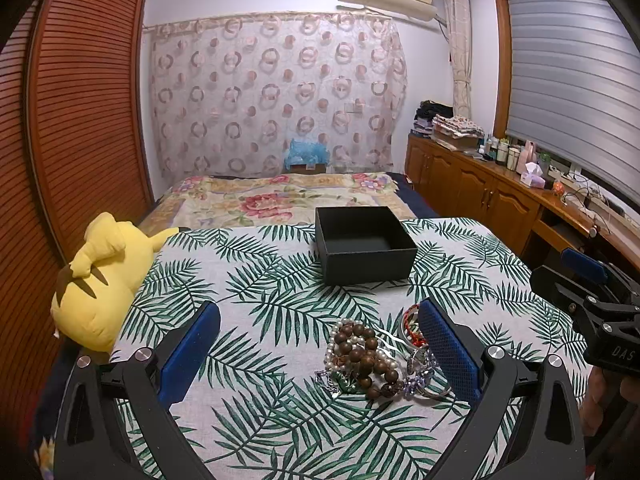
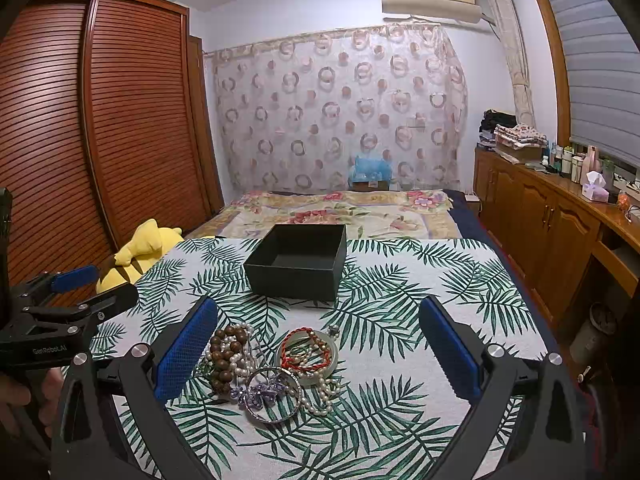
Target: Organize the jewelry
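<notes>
Jewelry (image 2: 272, 364) lies tangled before the box (image 2: 298, 260); both hand-held grippers, left (image 1: 320, 344) and right (image 2: 320, 344), gape empty; pinch one loose strand.

- A table (image 2: 460, 280) under a palm-leaf cloth carried everything.
- A jewelry pile (image 2: 272, 368) lay between the claw's fingers.
- An open black box (image 2: 298, 268) sat beyond them.

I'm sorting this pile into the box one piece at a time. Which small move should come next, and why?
Probably lower the open right gripper onto the red cord bracelet and close. It lies on top of the jewelry pile, between the fingers, and the black box behind is open and empty.
</notes>
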The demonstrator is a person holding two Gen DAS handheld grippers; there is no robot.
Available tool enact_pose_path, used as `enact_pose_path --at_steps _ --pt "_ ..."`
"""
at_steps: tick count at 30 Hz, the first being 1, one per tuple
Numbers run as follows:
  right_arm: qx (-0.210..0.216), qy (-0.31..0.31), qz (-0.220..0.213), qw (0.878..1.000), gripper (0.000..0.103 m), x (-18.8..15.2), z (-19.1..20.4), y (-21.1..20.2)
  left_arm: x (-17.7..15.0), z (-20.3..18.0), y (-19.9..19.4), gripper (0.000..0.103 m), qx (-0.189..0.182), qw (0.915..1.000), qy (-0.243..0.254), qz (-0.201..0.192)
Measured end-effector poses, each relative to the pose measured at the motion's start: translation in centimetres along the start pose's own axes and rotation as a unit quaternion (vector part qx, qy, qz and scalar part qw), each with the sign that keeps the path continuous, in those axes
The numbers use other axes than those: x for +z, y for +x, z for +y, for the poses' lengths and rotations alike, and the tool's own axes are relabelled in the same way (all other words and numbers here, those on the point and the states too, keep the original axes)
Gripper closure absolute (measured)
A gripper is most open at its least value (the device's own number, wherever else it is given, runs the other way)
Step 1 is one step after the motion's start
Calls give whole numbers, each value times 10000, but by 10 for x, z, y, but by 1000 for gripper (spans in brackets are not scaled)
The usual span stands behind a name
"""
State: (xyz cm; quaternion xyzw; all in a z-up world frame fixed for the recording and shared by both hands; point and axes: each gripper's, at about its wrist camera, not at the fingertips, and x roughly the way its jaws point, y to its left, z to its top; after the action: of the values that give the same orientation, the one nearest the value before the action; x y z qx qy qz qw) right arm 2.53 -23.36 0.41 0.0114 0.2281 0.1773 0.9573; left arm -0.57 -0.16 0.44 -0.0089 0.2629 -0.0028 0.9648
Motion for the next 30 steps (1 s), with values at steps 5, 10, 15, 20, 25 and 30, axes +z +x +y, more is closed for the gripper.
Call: enact_pose_path --at_steps 5,10,15,20,25,30 --pt "3 4 0 10000 2 0 0 0 0 0 1 7 -3 10000 -7 3" --pt "3 1 -4 10000 2 1 0 -1 0 -1 1 7 -26 10000 -13 7" --pt "5 5 -2 10000 2 1 0 -1 0 -1 0 7 -30 10000 -16 7" --pt "9 2 -2 10000 2 1 0 -1 0 -1 0 7 -42 10000 -25 7" --pt "2 8 -2 10000 2 1 1 -1 0 -2 1 7 -48 10000 -25 14" --pt "3 6 -8 10000 2 1 1 -1 0 -3 1 7 -49 10000 -32 18"
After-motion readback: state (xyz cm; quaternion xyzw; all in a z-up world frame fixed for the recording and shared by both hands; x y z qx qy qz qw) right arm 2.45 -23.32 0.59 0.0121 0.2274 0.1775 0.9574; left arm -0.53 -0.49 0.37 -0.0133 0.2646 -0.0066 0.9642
